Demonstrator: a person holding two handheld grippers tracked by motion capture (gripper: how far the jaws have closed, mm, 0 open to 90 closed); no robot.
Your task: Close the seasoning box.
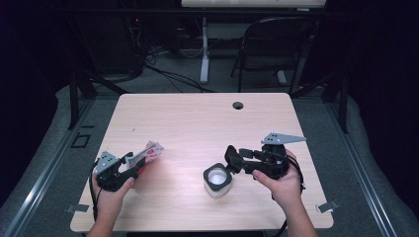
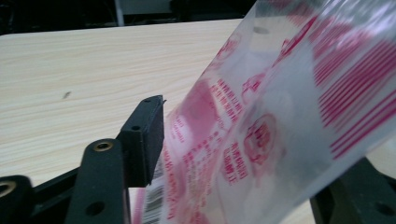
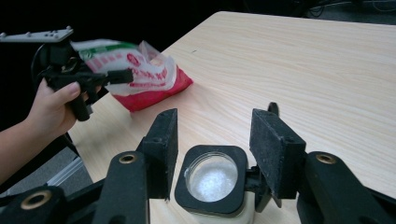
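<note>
On a pale wooden table (image 1: 197,123) in a dark room, a soft, light red-and-clear plastic packet (image 1: 148,153) is pinched by the left gripper (image 1: 129,167); beside a glass-lidded square jar (image 1: 217,180), rigid and likely breakable, the right gripper (image 1: 232,157) is held open.

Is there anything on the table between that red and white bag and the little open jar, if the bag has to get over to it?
Nothing visible stands between them. The bag is clamped in the left gripper, the jar sits between the open jaws of the right gripper, and bare table lies between bag and jar.
</note>
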